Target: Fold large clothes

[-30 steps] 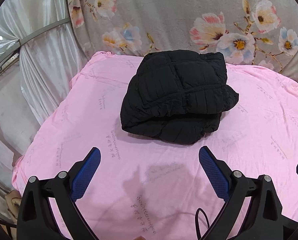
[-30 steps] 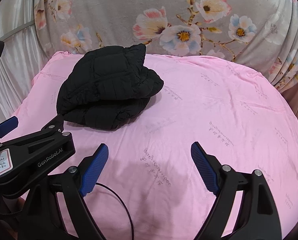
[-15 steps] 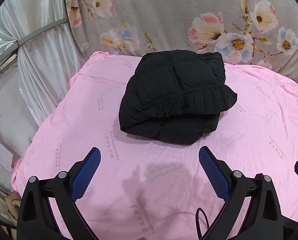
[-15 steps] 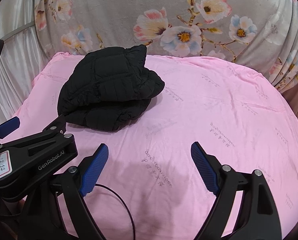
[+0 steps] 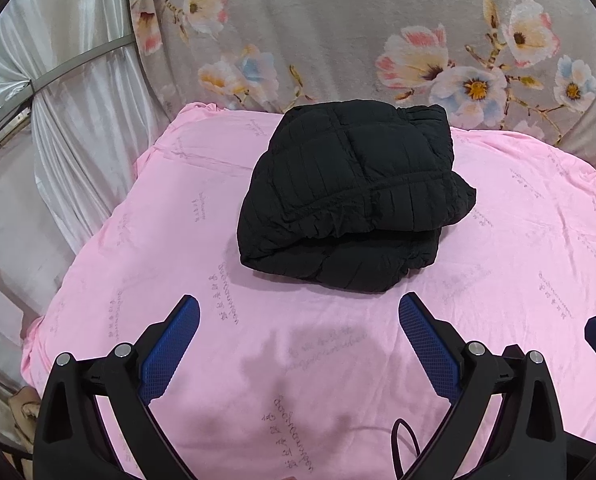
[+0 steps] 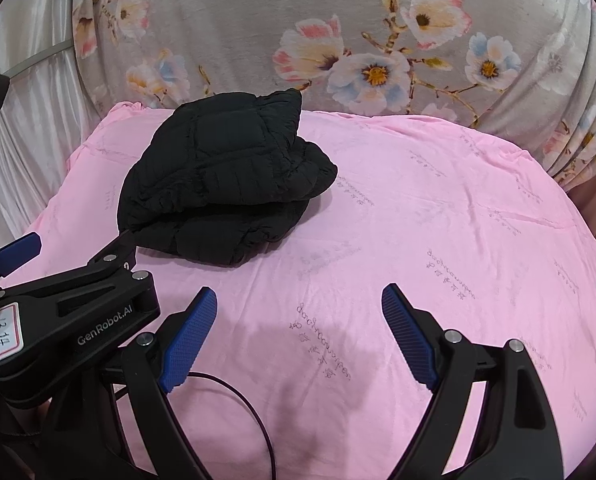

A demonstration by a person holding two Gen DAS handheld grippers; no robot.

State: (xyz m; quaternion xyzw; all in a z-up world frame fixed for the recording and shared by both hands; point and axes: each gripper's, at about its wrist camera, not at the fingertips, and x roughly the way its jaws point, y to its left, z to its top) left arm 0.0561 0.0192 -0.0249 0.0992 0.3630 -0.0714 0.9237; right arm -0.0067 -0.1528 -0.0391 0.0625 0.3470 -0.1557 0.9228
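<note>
A black quilted jacket [image 5: 354,196] lies folded into a thick bundle on the pink cloth-covered table [image 5: 518,240]. It also shows in the right wrist view [image 6: 225,180], at the table's far left. My left gripper [image 5: 298,312] is open and empty, held above the pink cloth just in front of the bundle. My right gripper [image 6: 298,304] is open and empty, to the right of the left one and nearer the table's middle. The left gripper's body [image 6: 69,312] shows at the left of the right wrist view.
A grey floral curtain [image 5: 378,20] hangs behind the table. White drapes [image 5: 77,120] hang past the table's left edge. A thin black cable [image 6: 249,408] runs over the near part of the pink cloth. The table's right edge [image 6: 590,240] drops off.
Both grippers have drifted very slightly; the bundle sits a touch lower and nearer in view. Both grippers stay open and the jacket has not moved.
</note>
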